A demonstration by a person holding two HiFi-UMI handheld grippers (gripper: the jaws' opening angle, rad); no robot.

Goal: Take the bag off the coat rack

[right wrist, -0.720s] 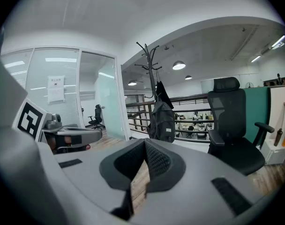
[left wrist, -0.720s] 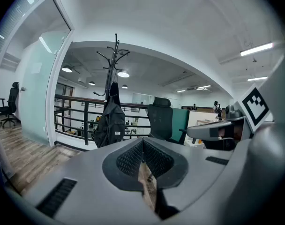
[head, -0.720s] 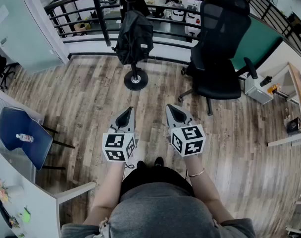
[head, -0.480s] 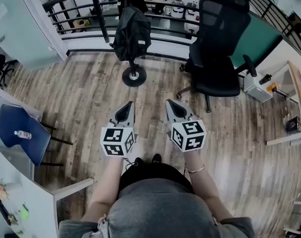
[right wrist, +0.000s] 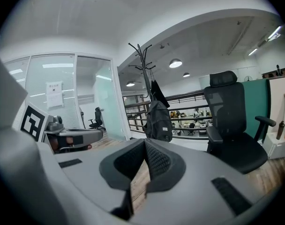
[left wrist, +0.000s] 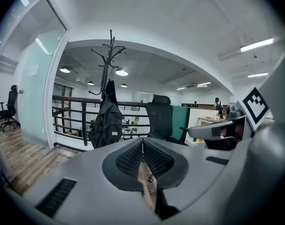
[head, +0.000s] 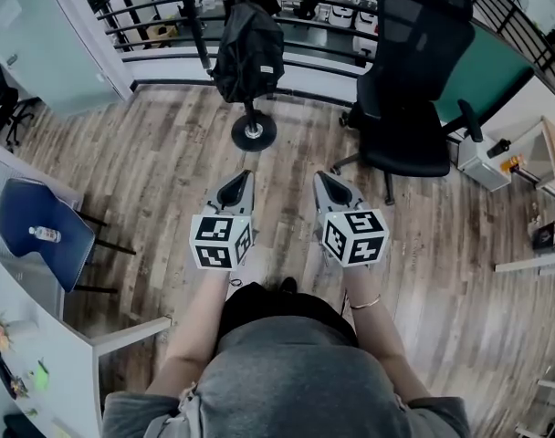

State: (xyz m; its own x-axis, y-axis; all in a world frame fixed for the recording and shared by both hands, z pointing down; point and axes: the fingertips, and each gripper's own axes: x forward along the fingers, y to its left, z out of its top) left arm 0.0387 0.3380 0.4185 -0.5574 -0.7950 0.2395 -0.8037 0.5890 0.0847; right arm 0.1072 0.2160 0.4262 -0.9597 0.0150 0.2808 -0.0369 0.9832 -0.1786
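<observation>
The black backpack point(head: 248, 65) hangs on the coat rack point(head: 254, 133), close to the railing point(head: 159, 7), with an office chair point(head: 405, 108) just right of the rack. Open plank floor point(head: 168, 181) lies before the rack. There the left gripper point(head: 244, 177) and right gripper point(head: 321, 178) hover, well short of it, jaws closed and empty.

Coat rack point(head: 254, 134) top beyond picture edge
</observation>
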